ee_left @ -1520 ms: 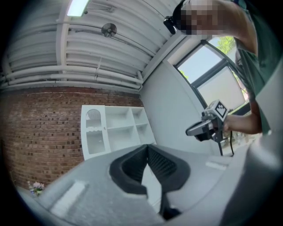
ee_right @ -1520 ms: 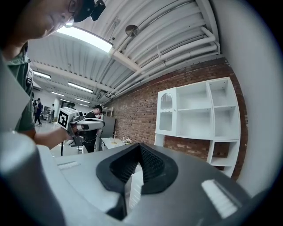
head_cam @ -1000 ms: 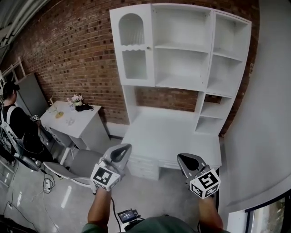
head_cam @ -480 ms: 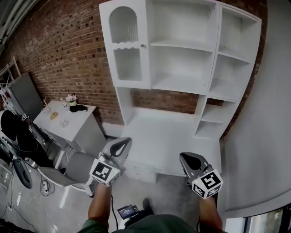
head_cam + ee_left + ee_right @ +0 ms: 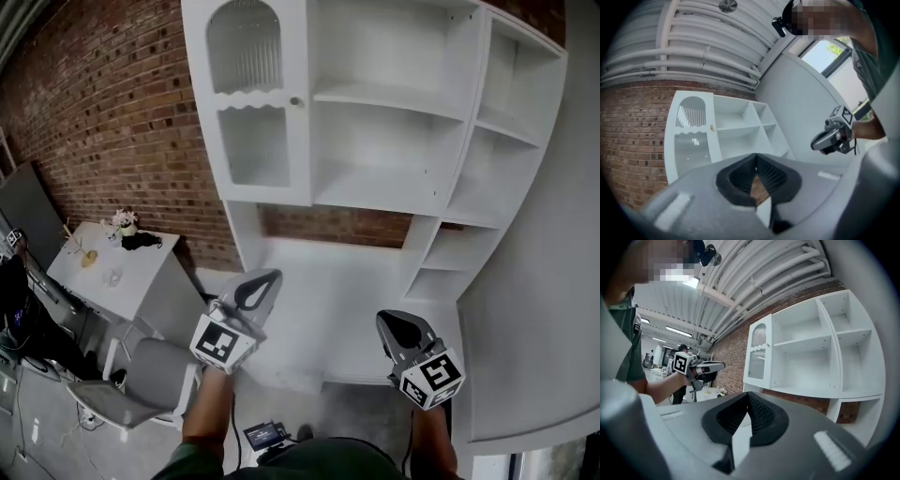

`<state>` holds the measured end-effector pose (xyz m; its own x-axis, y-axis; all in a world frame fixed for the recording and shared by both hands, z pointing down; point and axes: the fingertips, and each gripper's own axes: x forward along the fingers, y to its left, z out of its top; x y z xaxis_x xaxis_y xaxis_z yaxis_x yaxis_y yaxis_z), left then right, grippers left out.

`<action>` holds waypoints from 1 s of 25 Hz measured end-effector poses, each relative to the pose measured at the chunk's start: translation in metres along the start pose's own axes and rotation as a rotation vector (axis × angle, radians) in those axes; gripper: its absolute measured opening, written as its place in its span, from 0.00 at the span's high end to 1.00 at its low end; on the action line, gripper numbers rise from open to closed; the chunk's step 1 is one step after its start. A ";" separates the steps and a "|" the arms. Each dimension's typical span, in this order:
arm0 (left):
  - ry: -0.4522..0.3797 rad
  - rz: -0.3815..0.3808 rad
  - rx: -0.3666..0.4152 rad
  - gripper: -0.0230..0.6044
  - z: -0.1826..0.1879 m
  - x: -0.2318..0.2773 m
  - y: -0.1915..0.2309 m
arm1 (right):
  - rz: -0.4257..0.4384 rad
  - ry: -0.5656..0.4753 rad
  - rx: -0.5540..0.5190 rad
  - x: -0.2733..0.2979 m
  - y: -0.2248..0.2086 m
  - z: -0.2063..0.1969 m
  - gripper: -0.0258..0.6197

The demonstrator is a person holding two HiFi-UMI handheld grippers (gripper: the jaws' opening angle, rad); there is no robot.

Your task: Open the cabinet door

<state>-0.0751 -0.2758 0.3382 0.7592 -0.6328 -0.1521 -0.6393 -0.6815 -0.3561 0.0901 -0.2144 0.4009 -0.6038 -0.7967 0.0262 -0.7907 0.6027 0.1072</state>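
The white cabinet door (image 5: 248,103), with an arched ribbed glass pane and a small round knob (image 5: 296,101), is closed at the hutch's upper left. My left gripper (image 5: 267,278) is shut and empty, held out over the desk's left front, well below the door. My right gripper (image 5: 386,321) is also held out with its jaws together and nothing between them, near the desk's right front. The left gripper view shows its own closed jaws (image 5: 756,159) with the door (image 5: 693,131) and knob (image 5: 712,127) far ahead. In the right gripper view, the door (image 5: 758,355) lies beyond its jaws (image 5: 749,397).
Open shelves (image 5: 394,103) fill the hutch to the right of the door, above a white desk top (image 5: 347,281). A brick wall (image 5: 103,122) runs behind. A small white table (image 5: 103,272) with flowers and a grey chair (image 5: 141,380) stand at left. A white wall (image 5: 544,309) rises at right.
Both grippers and the head have come closer to the hutch. It now fills more of the view, with the door higher and larger. Both jaws have stayed together.
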 end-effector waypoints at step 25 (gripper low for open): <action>-0.209 0.261 0.193 0.91 0.080 0.211 0.198 | 0.055 0.012 0.023 0.139 -0.145 0.014 0.95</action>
<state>-0.0316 -0.5145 0.1621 0.5950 -0.6740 -0.4379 -0.7949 -0.4128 -0.4446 0.1192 -0.4123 0.3754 -0.6456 -0.7624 0.0430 -0.7583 0.6468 0.0821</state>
